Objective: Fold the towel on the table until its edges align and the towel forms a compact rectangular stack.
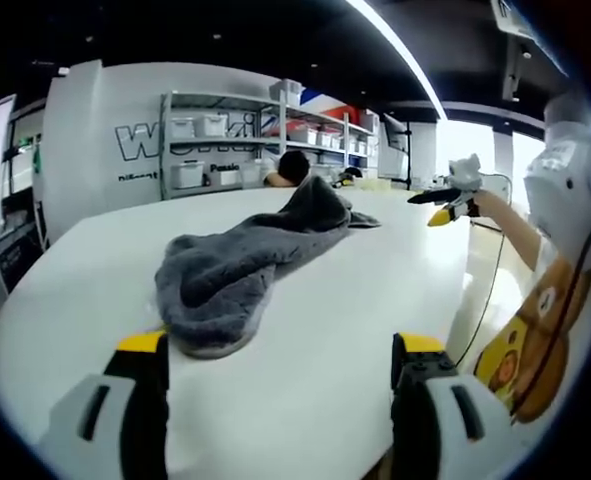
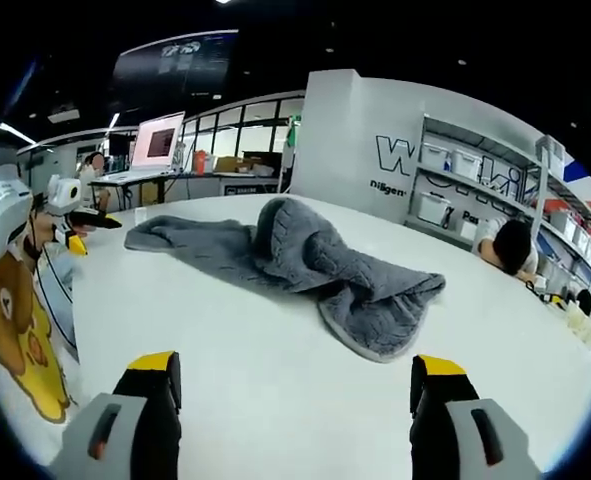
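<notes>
Two hand-held grippers are seen from their own cameras, each with its yellow-tipped jaws spread wide and nothing between them. The left hand-held gripper [image 1: 280, 360] is held low over the near edge of the white table [image 1: 355, 300], and the right hand-held gripper [image 2: 295, 385] is held likewise over the table from the opposite side. Neither touches the towel.

One grey towel [image 1: 245, 255] lies crumpled in a long heap across the middle of the table, unfolded and bunched. In the left gripper view its thick rounded end is nearest, just beyond the left jaw, and the rest trails away toward the far side. In the right gripper view the towel [image 2: 305, 265] is seen from the other side: a flat corner stretches to the left, a hump rises in the middle, and a wide lobe lies nearest, between the jaws but well ahead of them.

In the left gripper view the other gripper is seen at the right, raised in the air at the end of an arm, with a yellow cartoon shirt [image 1: 520, 350] below it. In the right gripper view the other gripper appears at the far left, next to the same shirt.

Shelves with white bins [image 1: 225, 145] stand behind the table in both views. A lit monitor [image 2: 160, 140] on a desk is seen in the right gripper view. A person with head down [image 2: 510, 250] is seated at the far edge of the table.
</notes>
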